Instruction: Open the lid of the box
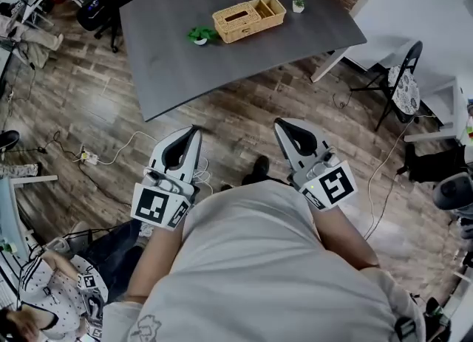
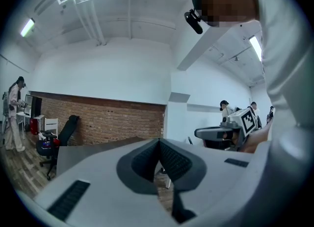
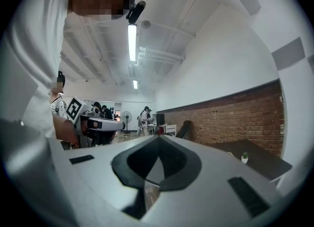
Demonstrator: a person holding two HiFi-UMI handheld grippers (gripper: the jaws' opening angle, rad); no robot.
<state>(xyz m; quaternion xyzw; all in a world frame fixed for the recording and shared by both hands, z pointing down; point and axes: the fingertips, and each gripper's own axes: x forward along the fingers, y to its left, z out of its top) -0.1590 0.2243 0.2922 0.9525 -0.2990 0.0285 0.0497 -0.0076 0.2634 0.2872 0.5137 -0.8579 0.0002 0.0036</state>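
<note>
Here the box (image 1: 249, 18) sits on the tabletop (image 1: 174, 8), between two small plants (image 1: 199, 35) (image 1: 298, 4). The left gripper (image 1: 194, 131) and right gripper (image 1: 281, 122) hang close to the person's body, over the floor (image 1: 244, 122) and well apart from the box. Both grippers have their jaws pressed together, with nothing between them.
</note>
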